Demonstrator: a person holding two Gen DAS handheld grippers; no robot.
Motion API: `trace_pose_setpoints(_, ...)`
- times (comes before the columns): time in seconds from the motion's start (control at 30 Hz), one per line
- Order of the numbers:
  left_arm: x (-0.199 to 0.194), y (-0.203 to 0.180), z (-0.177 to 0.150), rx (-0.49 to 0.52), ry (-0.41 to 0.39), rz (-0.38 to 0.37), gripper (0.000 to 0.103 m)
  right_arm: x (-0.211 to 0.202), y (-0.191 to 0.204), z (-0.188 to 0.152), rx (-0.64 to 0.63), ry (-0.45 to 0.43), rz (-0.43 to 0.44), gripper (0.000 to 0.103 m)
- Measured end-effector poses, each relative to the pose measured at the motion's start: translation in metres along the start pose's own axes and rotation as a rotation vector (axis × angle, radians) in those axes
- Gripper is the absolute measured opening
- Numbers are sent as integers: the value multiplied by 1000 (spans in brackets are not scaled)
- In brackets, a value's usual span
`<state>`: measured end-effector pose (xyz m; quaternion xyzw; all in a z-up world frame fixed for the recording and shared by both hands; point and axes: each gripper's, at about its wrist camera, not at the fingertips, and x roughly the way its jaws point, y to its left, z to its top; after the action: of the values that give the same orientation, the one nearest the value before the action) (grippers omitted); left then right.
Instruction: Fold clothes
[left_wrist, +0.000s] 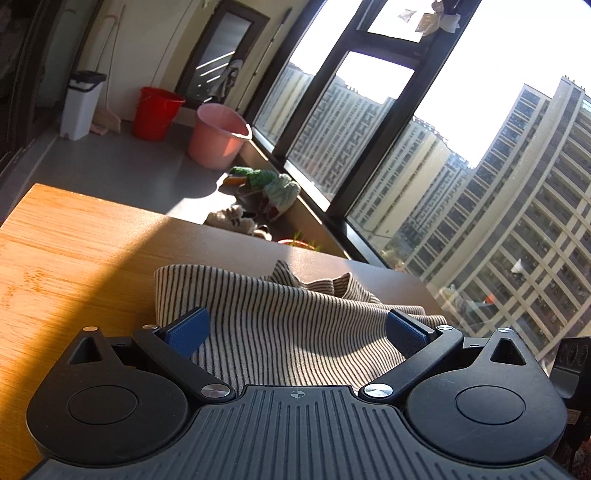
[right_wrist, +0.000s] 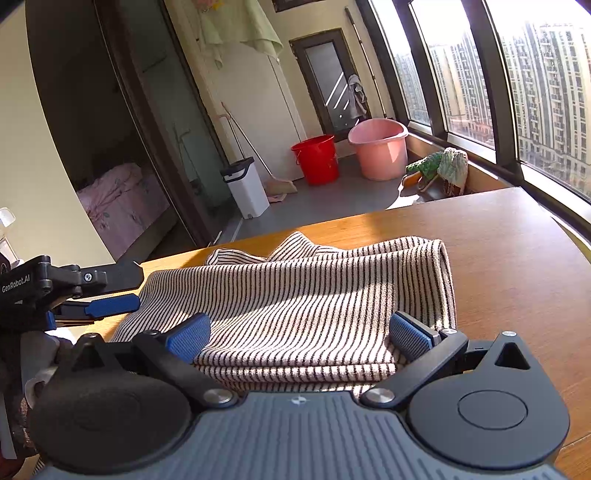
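Left wrist view, left tongs (left_wrist: 295, 334): released, blue pads (left_wrist: 186, 330) spread wide, nothing grasped.
Striped garment (left_wrist: 280, 317): folded, lying between and ahead of those pads on the wooden table (left_wrist: 74, 258).
Right wrist view, right tongs (right_wrist: 299, 338): released, pads apart over the garment's near edge.
Striped garment: straight ahead; left tongs at its left edge.
Pink tub (right_wrist: 378, 147): far beyond, on the floor.

My right gripper (right_wrist: 297, 338) gapes over the striped garment (right_wrist: 295, 291).
The garment lies folded near the table's (right_wrist: 517, 258) near edge.
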<state>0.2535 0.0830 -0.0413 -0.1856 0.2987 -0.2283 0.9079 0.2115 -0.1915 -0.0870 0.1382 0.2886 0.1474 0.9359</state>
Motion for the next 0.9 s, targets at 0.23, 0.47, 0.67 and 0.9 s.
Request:
trace_pose_setpoints(0.23, -9, -18, -28, 140, -33, 48, 103, 3, 8, 6, -99, 75, 4, 103)
trace_pose_setpoints(0.47, -3, -26, -32, 215, -34, 97, 103, -37, 1, 16, -153, 26, -81, 94)
trace_pose_setpoints(0.67, -7, -23, -33, 193, -51, 83, 103, -9, -10, 23, -175, 159, -140, 77)
trace_pose_setpoints(0.9, -8, -25, -35, 197, -62, 119, 103, 25, 34, 79, -316, 23, -93, 78)
